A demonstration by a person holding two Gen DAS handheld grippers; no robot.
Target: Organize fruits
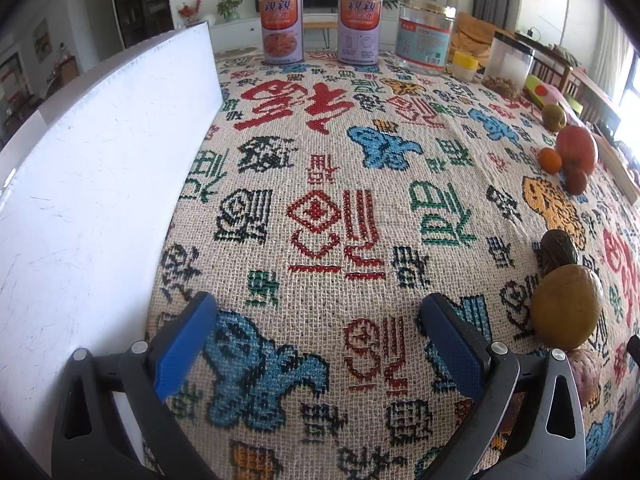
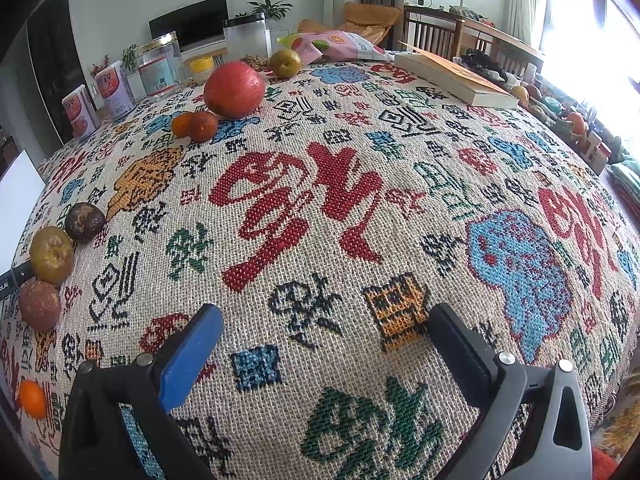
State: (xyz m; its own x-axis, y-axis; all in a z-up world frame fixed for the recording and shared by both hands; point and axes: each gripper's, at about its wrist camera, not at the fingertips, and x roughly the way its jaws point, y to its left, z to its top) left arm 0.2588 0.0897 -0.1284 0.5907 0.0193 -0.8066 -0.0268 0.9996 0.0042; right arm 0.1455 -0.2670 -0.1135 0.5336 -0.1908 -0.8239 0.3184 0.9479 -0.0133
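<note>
Both my left tongs [image 1: 316, 344] and right tongs [image 2: 320, 344] gape apart, holding nothing. The fruits, like the big orange [image 2: 234, 89], lie scattered over the worktop [image 2: 360, 208]; I judge sorting barely begun.

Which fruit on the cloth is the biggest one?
The large red-orange fruit beside the two small oranges; it clearly dwarfs every other fruit on the cloth.

The counter [image 2: 360, 208] is covered by a woven cloth [image 1: 320, 208] patterned with red, blue and green characters. On it lie a big red-orange fruit [image 2: 234, 89], two small oranges [image 2: 196, 125] just beside it, and a row of brownish fruits [image 2: 52, 254] near the left edge. Two cans [image 1: 318, 28], a clear jar [image 1: 426, 36], a white board [image 1: 88, 184] and a book [image 2: 456, 76] also rest there.
</note>
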